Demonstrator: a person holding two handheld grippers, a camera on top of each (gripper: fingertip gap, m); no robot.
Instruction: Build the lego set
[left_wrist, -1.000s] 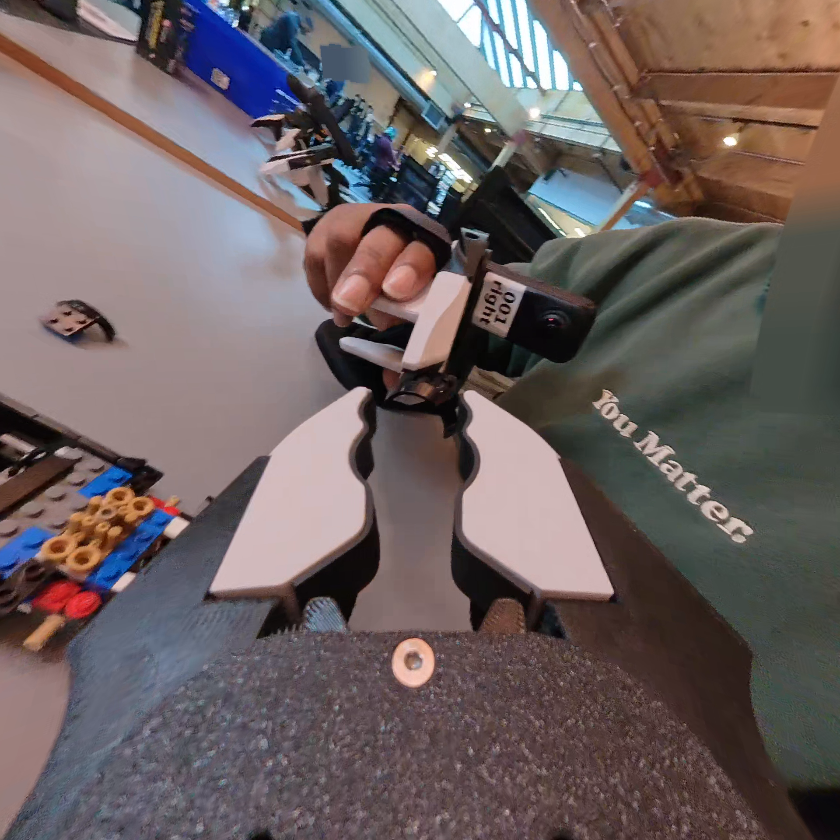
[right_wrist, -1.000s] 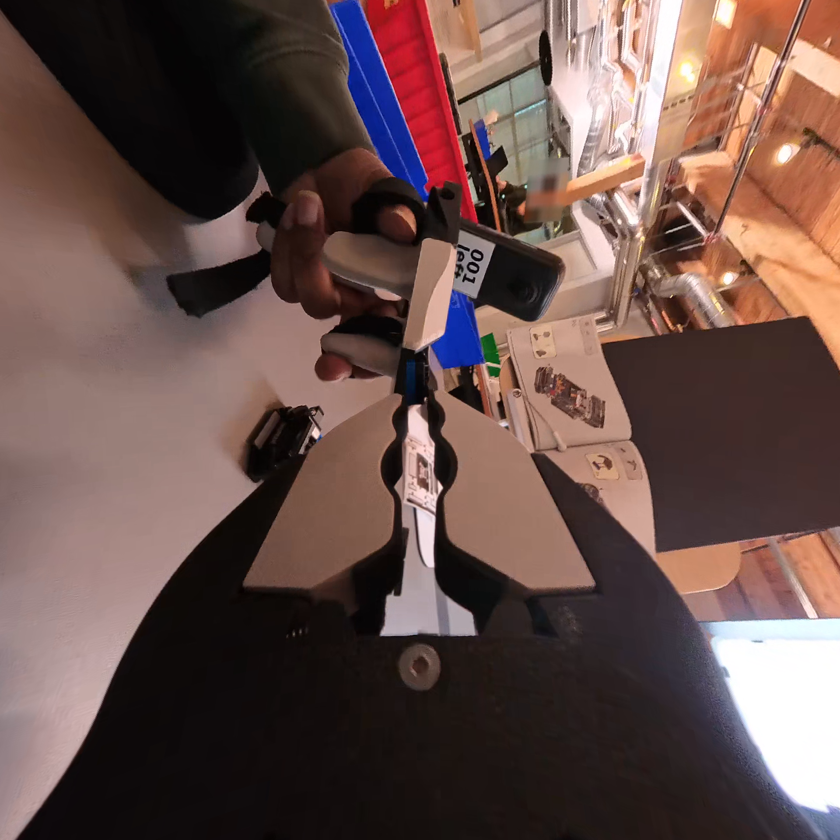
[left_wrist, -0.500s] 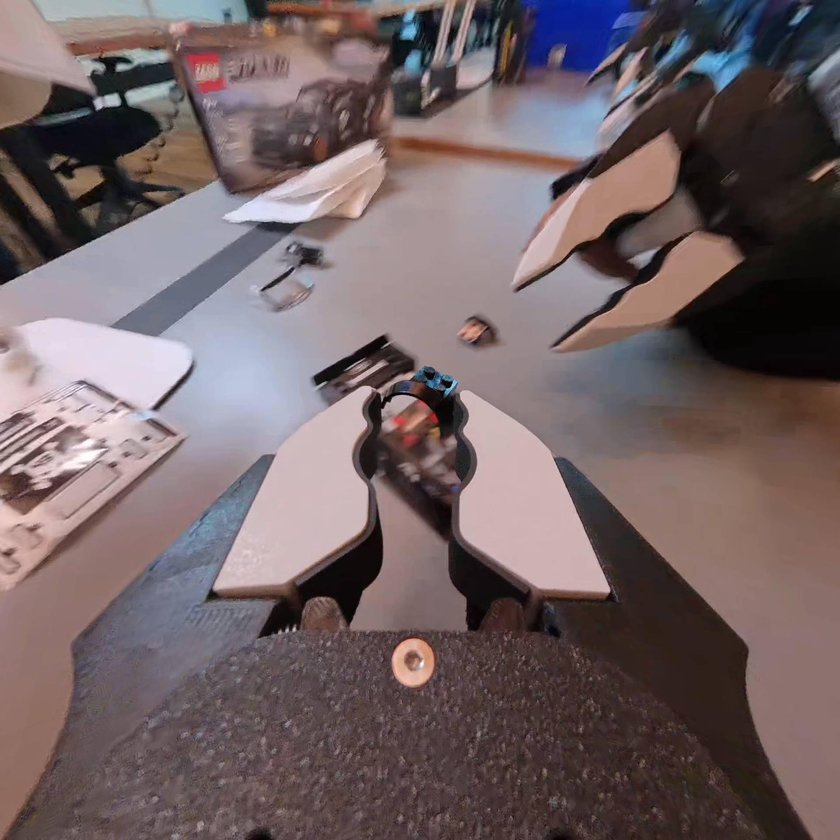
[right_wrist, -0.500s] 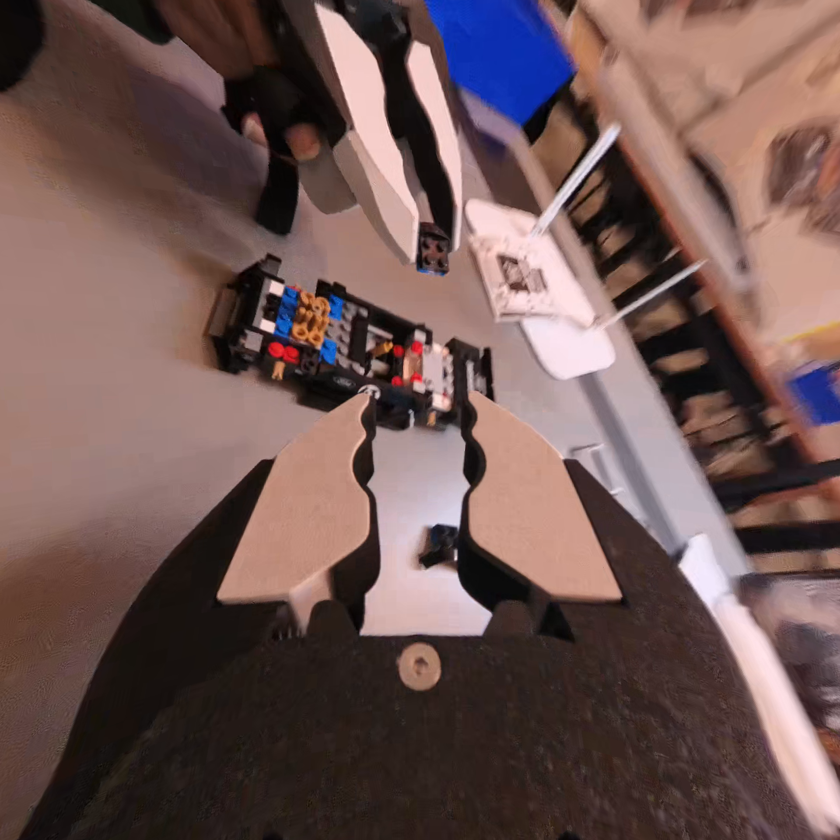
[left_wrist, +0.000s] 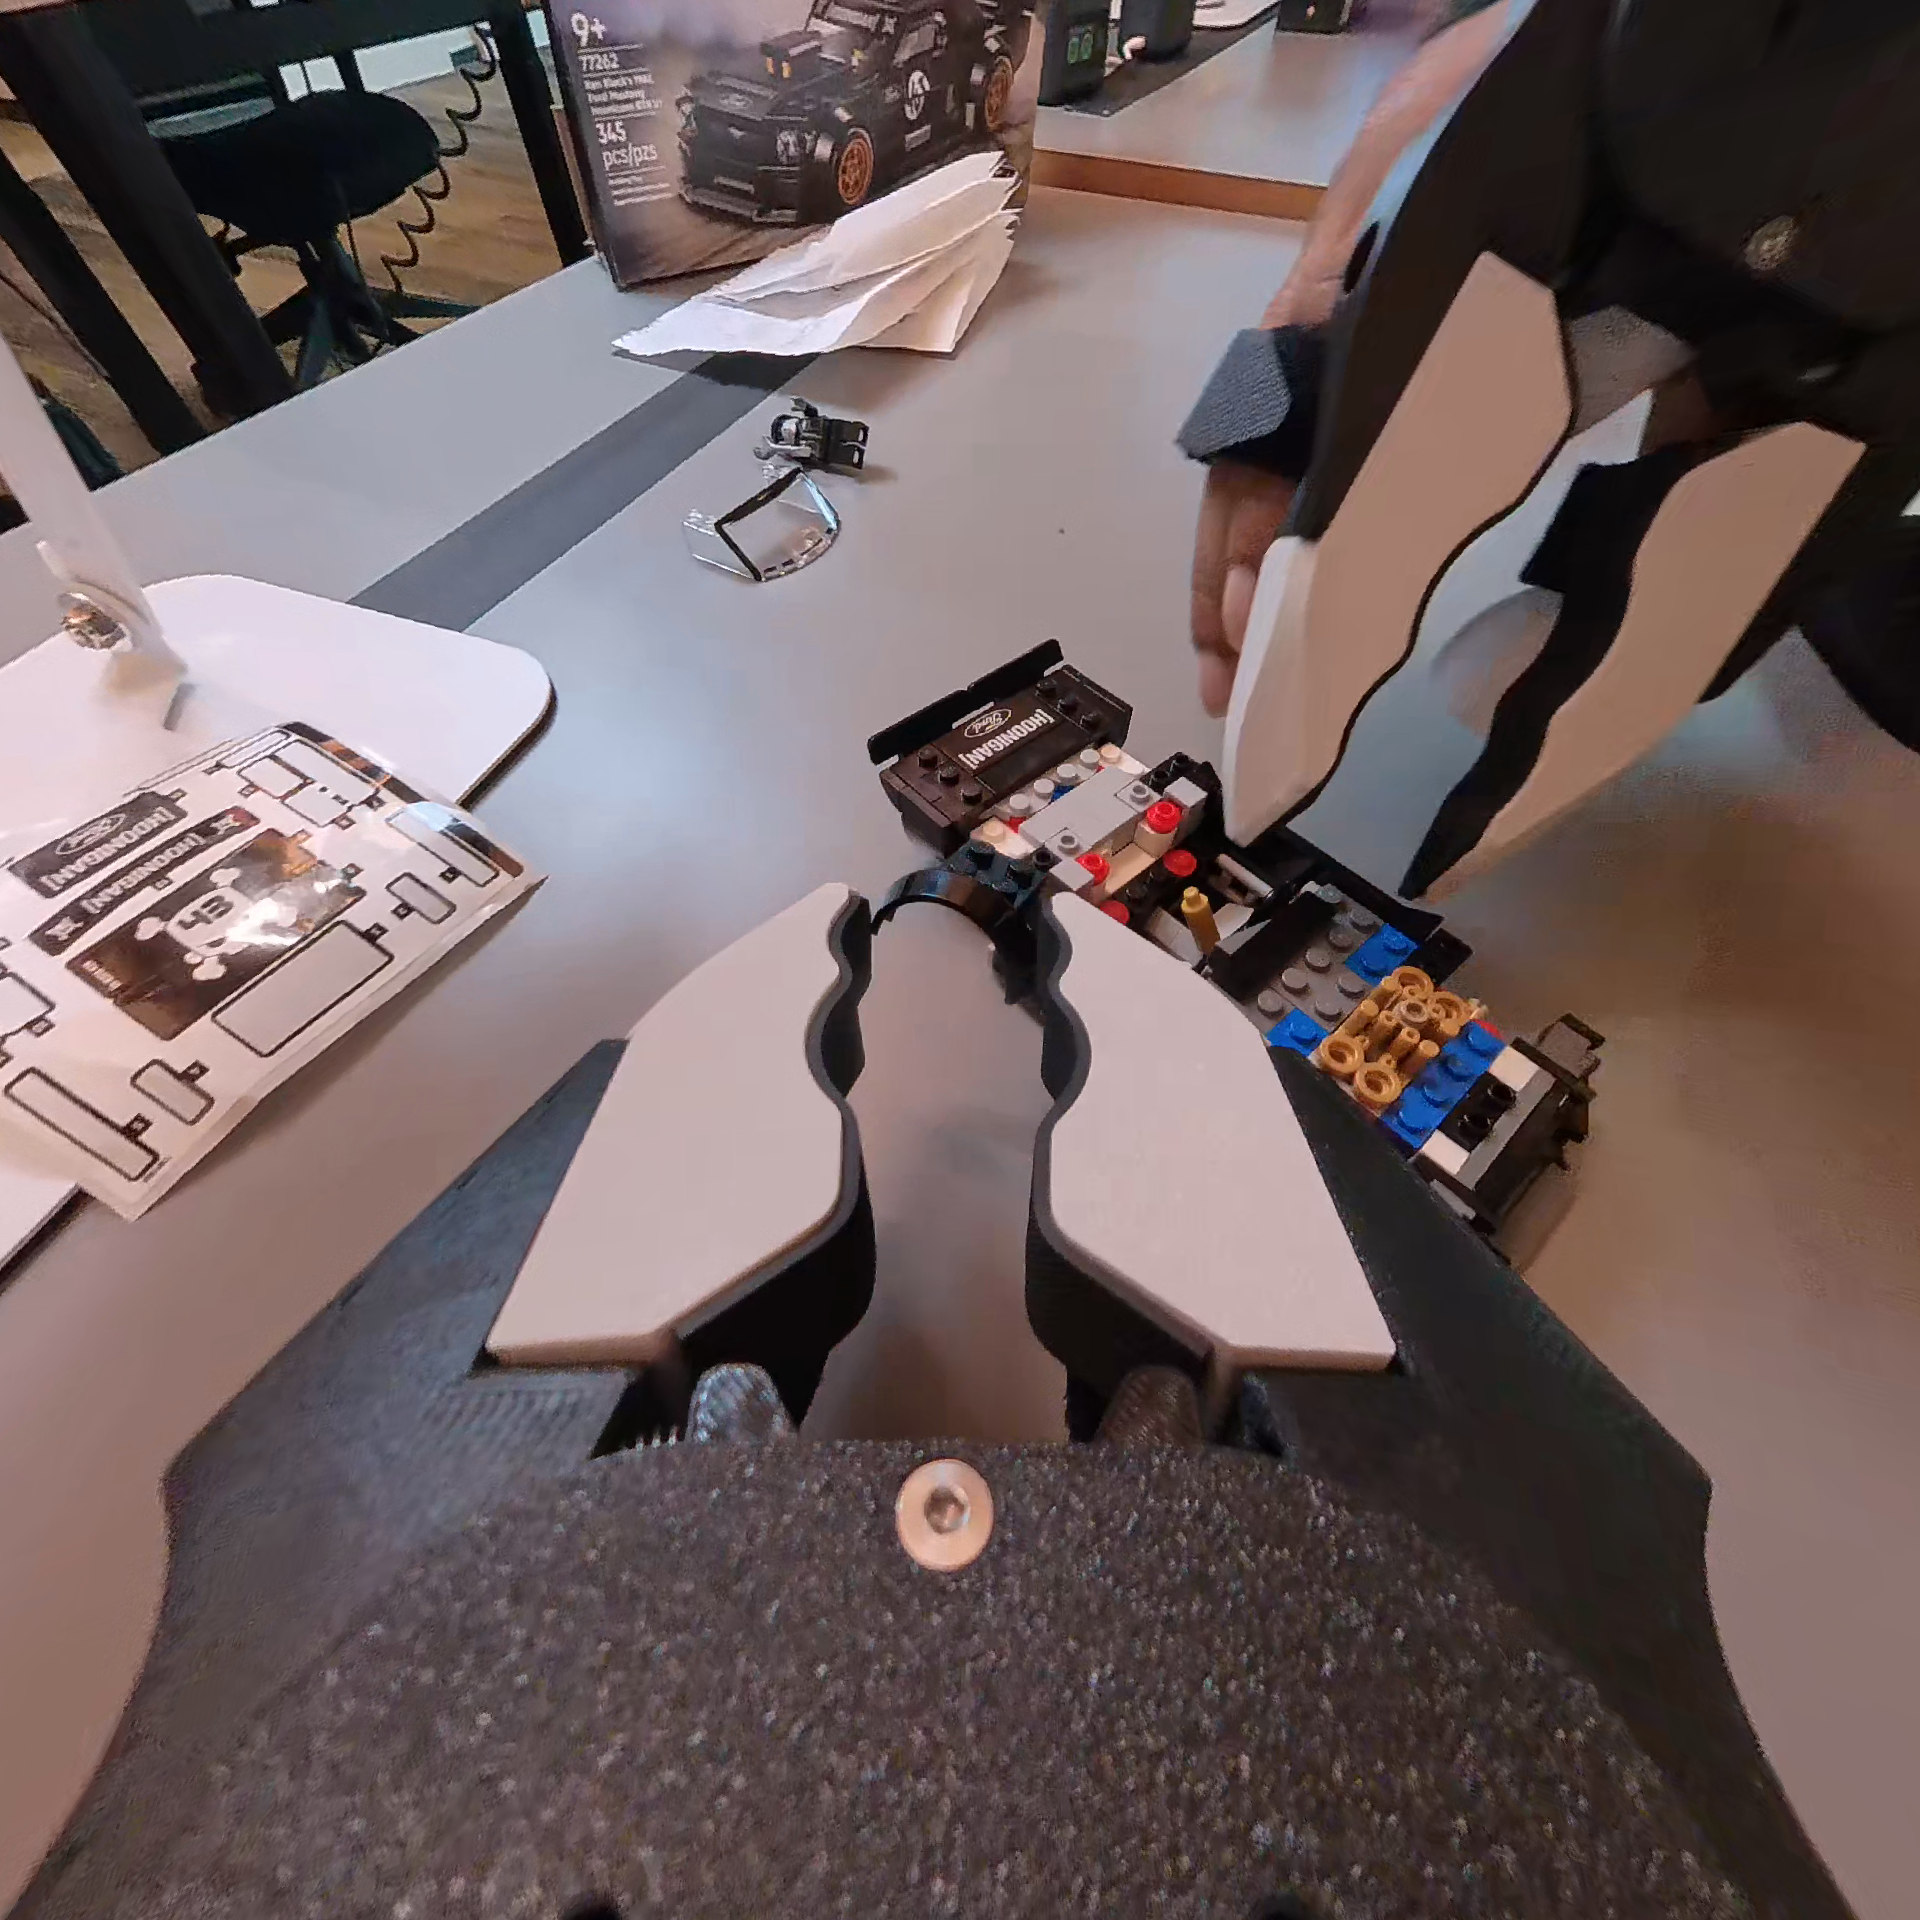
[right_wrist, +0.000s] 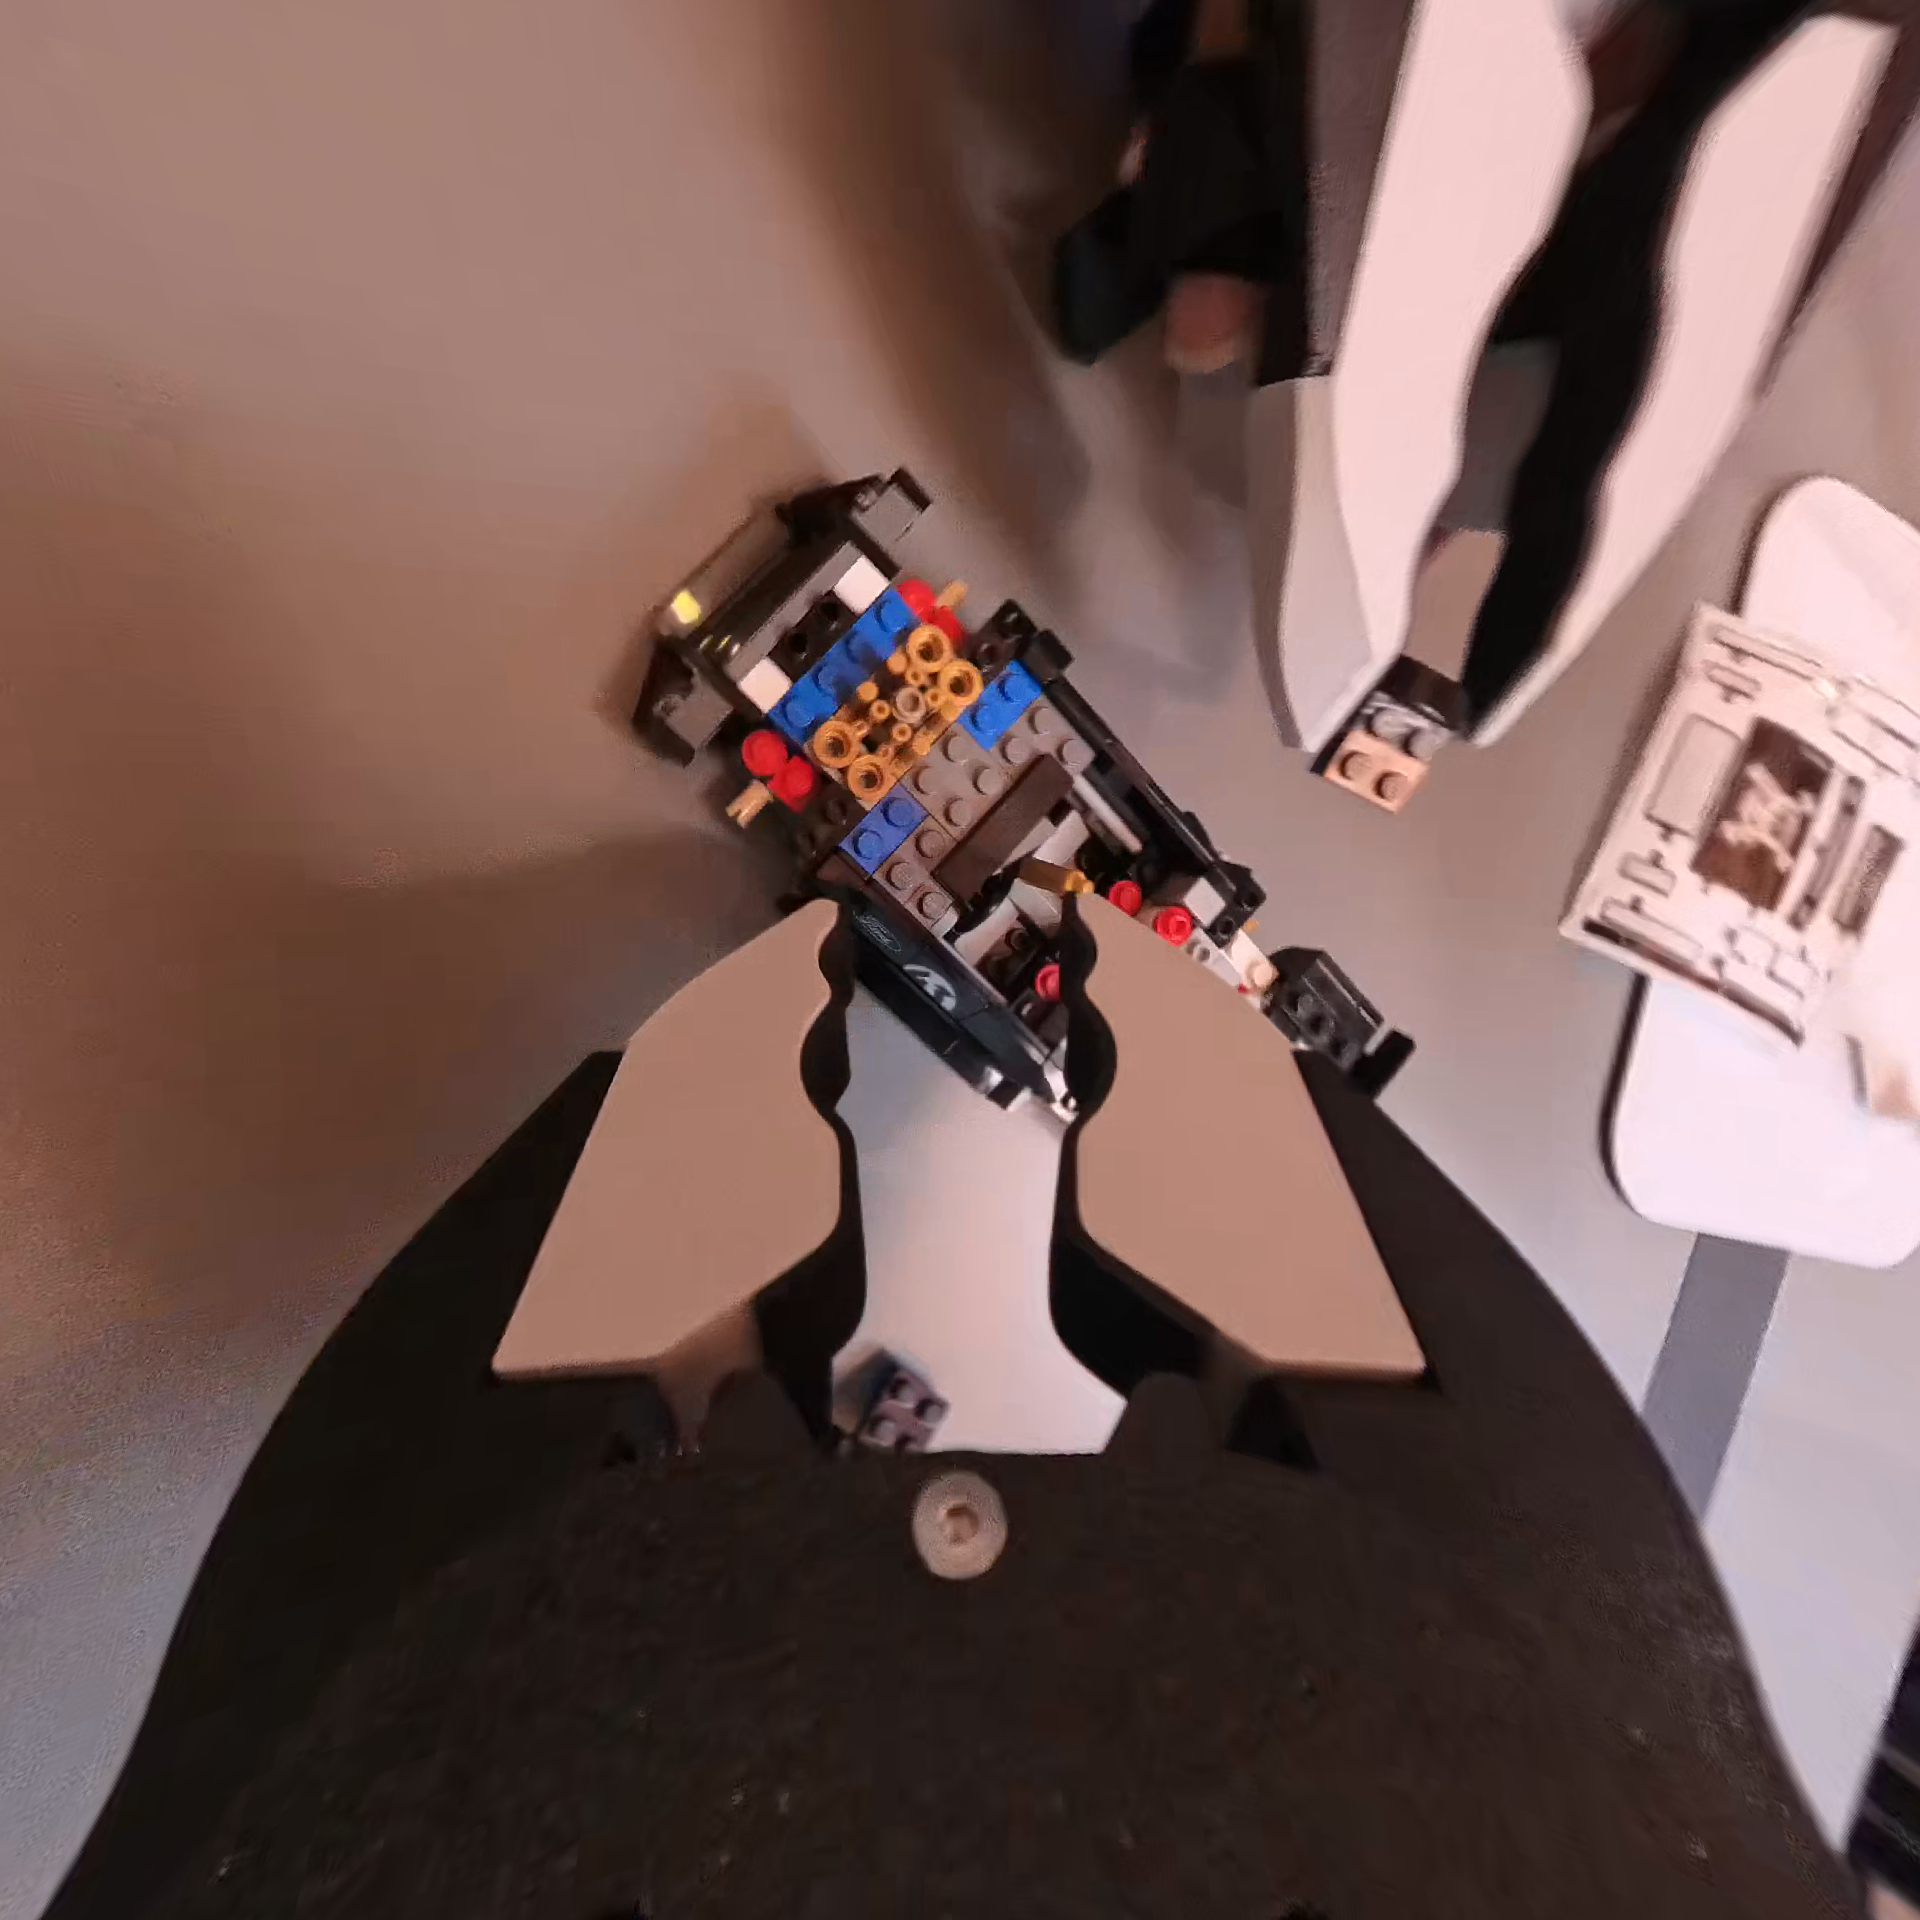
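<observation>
Item — left gripper (left_wrist: 951, 914): held low over the grey table (left_wrist: 1039, 540), pointing forward and slightly down. Fingers set at a narrow gap, clamped at the tips on a small black lego piece (left_wrist: 961, 883) with a curved arch and studs on top. The piece sits just beside the near edge of the lego car chassis (left_wrist: 1226, 935); contact between them cannot be told.

Item — right gripper (right_wrist: 951, 935): tilted steeply downward over the chassis (right_wrist: 935, 790), tips parted at a moderate gap, nothing gripped. The tips overlap the car's black side panel in view; touching or hovering cannot be told.

Item — chassis: partly built, lying flat on the table; black frame, blue and grey plates, gold engine cluster (right_wrist: 894, 717), red round studs.

Left wrist view only: lego box (left_wrist: 800, 125) at the far edge, crumpled white paper bags (left_wrist: 852, 281) against it, a clear windscreen piece (left_wrist: 764, 535), a small black-and-grey subassembly (left_wrist: 816, 442), a sticker sheet (left_wrist: 208, 935) overlapping a white stand base (left_wrist: 343, 675). The right gripper (left_wrist: 1340, 862) shows at upper right, blurred, a hand (left_wrist: 1231, 540) behind it.

Right wrist view only: the held piece's underside — a tan plate (right_wrist: 1377, 769) below grey studs — between the left gripper's tips (right_wrist: 1403, 717), and a loose dark brick (right_wrist: 899, 1408) on the table between this gripper's finger bases.
</observation>
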